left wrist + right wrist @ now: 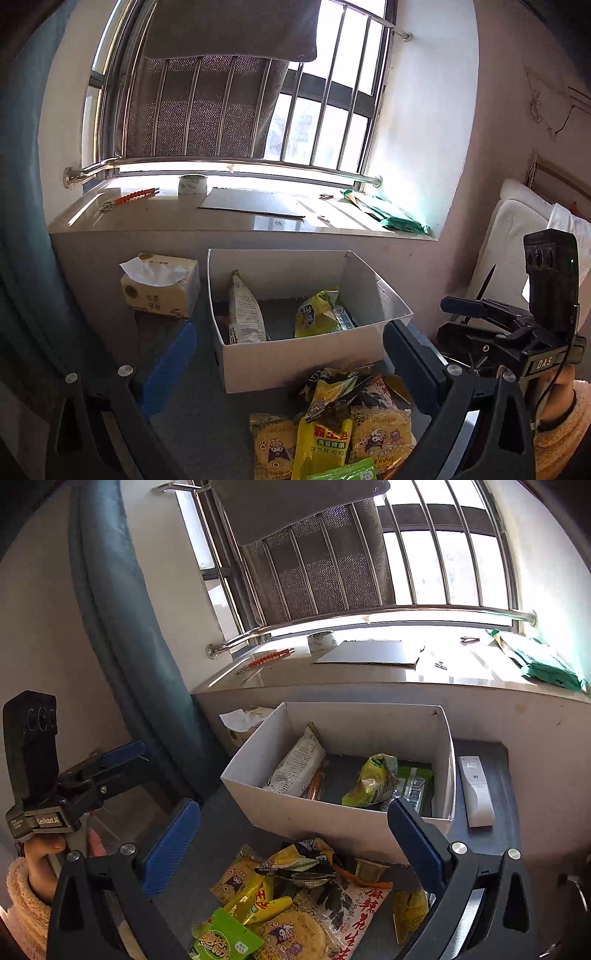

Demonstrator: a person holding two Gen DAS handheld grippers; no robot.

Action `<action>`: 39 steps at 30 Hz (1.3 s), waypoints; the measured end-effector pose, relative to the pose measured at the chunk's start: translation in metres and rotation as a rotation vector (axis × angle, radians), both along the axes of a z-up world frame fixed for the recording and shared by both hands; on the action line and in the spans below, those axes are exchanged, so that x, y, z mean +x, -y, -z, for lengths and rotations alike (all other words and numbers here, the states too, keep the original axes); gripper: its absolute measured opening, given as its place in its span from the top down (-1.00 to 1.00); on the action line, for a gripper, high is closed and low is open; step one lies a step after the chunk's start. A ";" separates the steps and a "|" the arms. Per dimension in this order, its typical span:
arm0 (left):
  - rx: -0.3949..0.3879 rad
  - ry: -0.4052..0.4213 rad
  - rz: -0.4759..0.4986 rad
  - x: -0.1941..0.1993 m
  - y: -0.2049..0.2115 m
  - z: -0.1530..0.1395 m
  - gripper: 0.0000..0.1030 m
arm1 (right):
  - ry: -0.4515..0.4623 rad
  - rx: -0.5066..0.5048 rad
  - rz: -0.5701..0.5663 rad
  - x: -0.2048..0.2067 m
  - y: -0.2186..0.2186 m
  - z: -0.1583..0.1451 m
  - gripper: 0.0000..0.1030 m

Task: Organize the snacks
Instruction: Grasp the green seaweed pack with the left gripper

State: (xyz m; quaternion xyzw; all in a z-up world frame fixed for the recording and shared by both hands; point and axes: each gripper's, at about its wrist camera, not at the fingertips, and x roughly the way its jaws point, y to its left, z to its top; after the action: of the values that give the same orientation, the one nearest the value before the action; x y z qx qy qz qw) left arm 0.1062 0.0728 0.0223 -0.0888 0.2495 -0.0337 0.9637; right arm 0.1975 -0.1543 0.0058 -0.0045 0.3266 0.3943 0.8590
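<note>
Snacks [295, 904] lie heaped, long axes mixed, between spread, empty right tongs [291, 849] and left tongs [291, 365].

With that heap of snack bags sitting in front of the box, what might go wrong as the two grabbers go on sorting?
The snack pile is layered and overlapping, so closing on one bag may drag its neighbours along. The white box is light cardboard right behind the pile; a nudge from the right gripper could push it askew. Both grippers, the left gripper too, work close together and might bump.
</note>
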 end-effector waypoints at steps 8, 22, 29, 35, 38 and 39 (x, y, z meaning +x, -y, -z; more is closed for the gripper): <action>0.015 -0.049 -0.015 -0.079 0.024 0.056 -1.00 | 0.052 -0.001 0.106 -0.083 0.067 0.041 -1.00; -0.093 -0.281 -0.033 -0.099 0.040 0.132 -0.99 | -0.125 -0.090 0.213 -0.115 0.113 0.121 -1.00; 0.026 -0.387 -0.014 -0.069 0.095 0.152 -1.00 | -0.090 -0.089 0.215 -0.119 0.109 0.114 -1.00; 0.083 -0.410 -0.034 -0.065 0.103 0.163 -0.61 | -0.081 -0.087 0.212 -0.123 0.110 0.113 -1.00; 0.053 -0.380 -0.026 -0.073 0.093 0.156 -0.18 | -0.075 -0.076 0.201 -0.123 0.108 0.115 -1.00; 0.031 -0.367 -0.024 -0.076 0.088 0.153 -0.18 | -0.079 -0.074 0.195 -0.122 0.107 0.116 -1.00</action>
State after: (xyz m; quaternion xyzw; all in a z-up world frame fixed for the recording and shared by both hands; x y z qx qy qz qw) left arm 0.0297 -0.0148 -0.1311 -0.0815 0.4206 -0.0018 0.9036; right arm 0.0755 -0.2610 -0.1099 0.0114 0.3732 0.2963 0.8791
